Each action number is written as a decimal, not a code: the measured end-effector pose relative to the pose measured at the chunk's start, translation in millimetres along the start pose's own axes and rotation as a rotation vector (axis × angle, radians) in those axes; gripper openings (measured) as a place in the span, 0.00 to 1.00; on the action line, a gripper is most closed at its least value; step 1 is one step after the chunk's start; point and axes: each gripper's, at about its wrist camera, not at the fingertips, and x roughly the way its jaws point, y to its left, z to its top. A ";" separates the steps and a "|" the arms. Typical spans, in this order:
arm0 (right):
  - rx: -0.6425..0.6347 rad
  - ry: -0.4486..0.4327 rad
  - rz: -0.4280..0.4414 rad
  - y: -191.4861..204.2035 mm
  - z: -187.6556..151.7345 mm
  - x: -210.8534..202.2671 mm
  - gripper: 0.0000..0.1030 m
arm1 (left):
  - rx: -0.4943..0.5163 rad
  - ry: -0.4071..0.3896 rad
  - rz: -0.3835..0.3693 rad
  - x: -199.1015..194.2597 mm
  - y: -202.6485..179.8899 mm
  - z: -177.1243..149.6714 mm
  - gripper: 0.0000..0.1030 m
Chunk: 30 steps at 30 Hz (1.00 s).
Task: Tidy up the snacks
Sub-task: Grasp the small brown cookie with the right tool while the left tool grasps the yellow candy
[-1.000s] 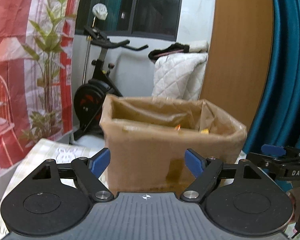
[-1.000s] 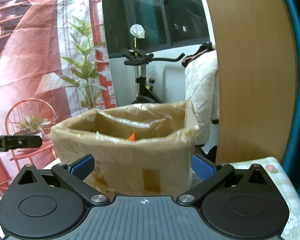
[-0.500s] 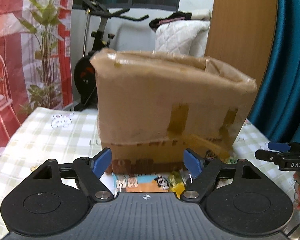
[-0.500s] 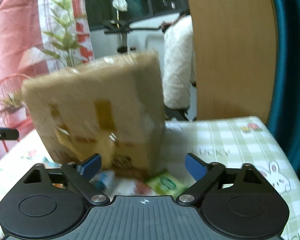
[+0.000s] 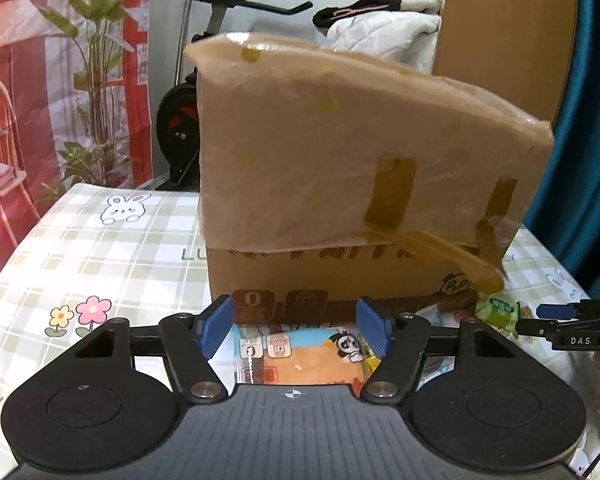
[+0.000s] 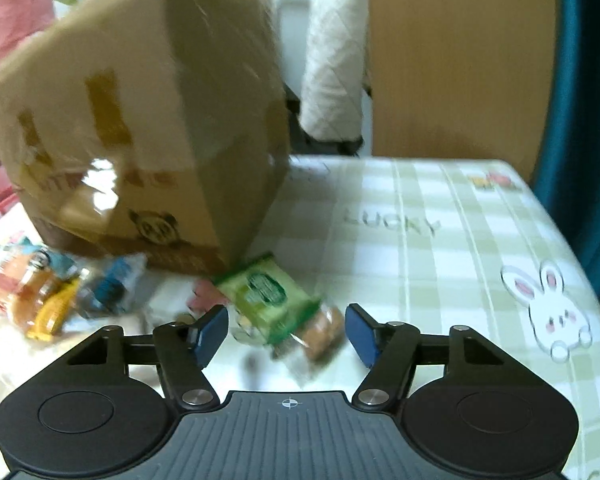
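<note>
My left gripper (image 5: 293, 326) and right gripper (image 6: 287, 334), jaws just closing, stand open over packets. The orange packet (image 5: 300, 360) lies lower centre, the green packet (image 6: 270, 296) likewise: light, crinkly, slippery; I take the middles.

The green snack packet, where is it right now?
In the right wrist view, the green snack packet lies on the checked tablecloth, just before the cardboard box's near corner, between the right gripper's open fingers.
</note>
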 end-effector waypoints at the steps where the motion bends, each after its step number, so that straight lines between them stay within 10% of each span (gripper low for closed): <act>1: 0.014 0.008 -0.005 -2.3 -2.8 2.5 0.56 | 0.000 0.007 0.002 1.7 -0.8 -1.2 0.67; 15: 0.045 0.045 -0.074 -11.5 -6.8 6.4 0.19 | 0.004 0.023 -0.008 5.6 -2.3 -7.3 0.64; 30: 0.143 -0.046 0.039 13.9 -27.1 -29.1 0.18 | -0.049 0.061 -0.011 10.0 19.7 -19.3 0.64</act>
